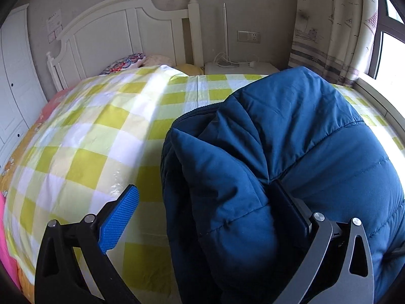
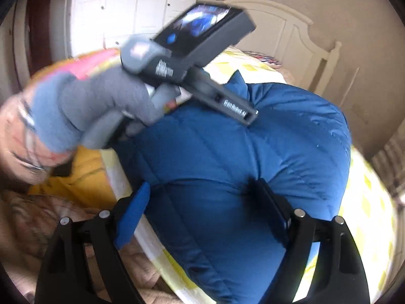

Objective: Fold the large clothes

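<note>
A puffy dark-blue jacket lies bunched on the bed's yellow-checked sheet. My left gripper is open. Its dark right finger digs into a fold of the jacket, while its blue left pad hangs clear over the sheet. In the right wrist view the jacket fills the middle, and my right gripper straddles its near part with jaws wide. The right finger dents the fabric; the blue left pad sits at the jacket's edge. A grey-gloved hand holds the left gripper's handle above the jacket.
A white headboard and pillows stand at the far end, with a white nightstand and a curtain to the right. A white wardrobe is on the left. A yellow garment and a beige blanket lie beside the bed.
</note>
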{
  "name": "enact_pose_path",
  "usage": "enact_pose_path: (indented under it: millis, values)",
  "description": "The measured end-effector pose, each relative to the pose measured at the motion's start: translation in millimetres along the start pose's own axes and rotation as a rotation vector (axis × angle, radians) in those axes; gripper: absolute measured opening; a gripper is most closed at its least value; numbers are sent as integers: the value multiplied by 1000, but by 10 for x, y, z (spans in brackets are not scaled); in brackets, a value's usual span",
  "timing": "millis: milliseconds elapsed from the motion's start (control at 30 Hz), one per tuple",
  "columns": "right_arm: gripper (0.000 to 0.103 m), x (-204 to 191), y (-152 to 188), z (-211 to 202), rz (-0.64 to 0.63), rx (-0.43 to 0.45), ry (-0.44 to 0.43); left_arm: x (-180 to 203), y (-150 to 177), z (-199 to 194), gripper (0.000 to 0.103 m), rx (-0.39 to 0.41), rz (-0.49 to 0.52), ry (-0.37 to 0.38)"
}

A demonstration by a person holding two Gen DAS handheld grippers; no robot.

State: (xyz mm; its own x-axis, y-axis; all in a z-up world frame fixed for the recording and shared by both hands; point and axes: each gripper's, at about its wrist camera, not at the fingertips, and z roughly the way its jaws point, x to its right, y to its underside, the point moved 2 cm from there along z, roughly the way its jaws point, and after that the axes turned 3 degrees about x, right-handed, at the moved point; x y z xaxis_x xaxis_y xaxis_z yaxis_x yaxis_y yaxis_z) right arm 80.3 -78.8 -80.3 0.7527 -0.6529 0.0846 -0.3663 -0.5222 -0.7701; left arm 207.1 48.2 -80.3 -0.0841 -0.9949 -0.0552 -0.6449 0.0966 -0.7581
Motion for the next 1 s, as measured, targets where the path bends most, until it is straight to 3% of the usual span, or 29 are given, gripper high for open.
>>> enact_pose_path:
  millis: [100,200,333,433,533,567,600,767,900,933,1000]
  values:
    - [84,620,-237,-310,157,133,56,-88,32,30,99,8,-51,50]
    - [83,1231,-450,-311,304,181,120,-102,66,53,99,24,-81,71]
    - [62,1726,-861,67,320,116,164,-96,76,46,99,32,-80,66]
    - [61,1943,-1061,438,320,83,172,-119,81,55,99,34,-90,79]
    - [65,2139,-792,1365,350,-157,98,-136,86,55,99,40,-104,78]
    - [68,2211,-723,1478,401,-140,58,-162,86,56,99,41,-124,74]
    - [68,2238,-733,1489,410,-140,46,-184,93,75,99,34,-135,79]
    - [70,2056,-870,1367,243,-221,144,-256,132,126,99,21,-174,145]
    - [71,2389,-895,992,390,-65,197,-270,160,111,99,32,-177,145]
    - [71,2504,-825,992,454,-58,218,-267,161,111,99,34,-177,145]
    - [72,2534,-618,1294,498,-158,179,-267,158,114,99,33,-177,147]
